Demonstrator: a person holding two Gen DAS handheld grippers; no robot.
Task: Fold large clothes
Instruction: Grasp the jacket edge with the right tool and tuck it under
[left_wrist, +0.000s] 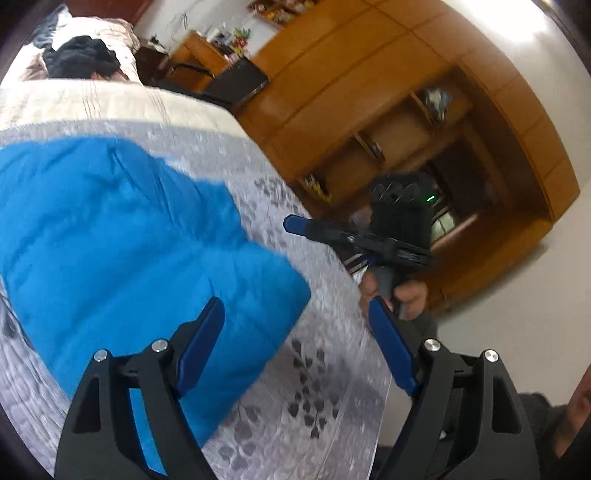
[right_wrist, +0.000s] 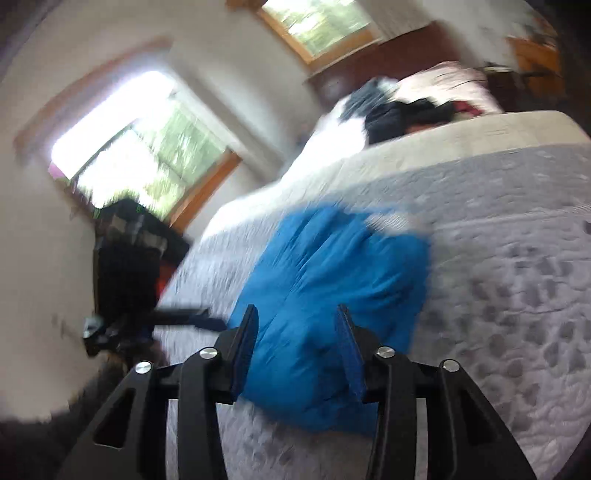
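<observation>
the blue padded garment (left_wrist: 122, 236) lies already bundled on the grey quilted bed (left_wrist: 325, 369), its long axis running away from me toward the pillows. my left gripper (left_wrist: 295, 332) hangs released over its near right corner. my right gripper (right_wrist: 295, 343) is spread too, gripping nothing, right above the garment's near end, so i judge it better placed to take that edge next.
</observation>
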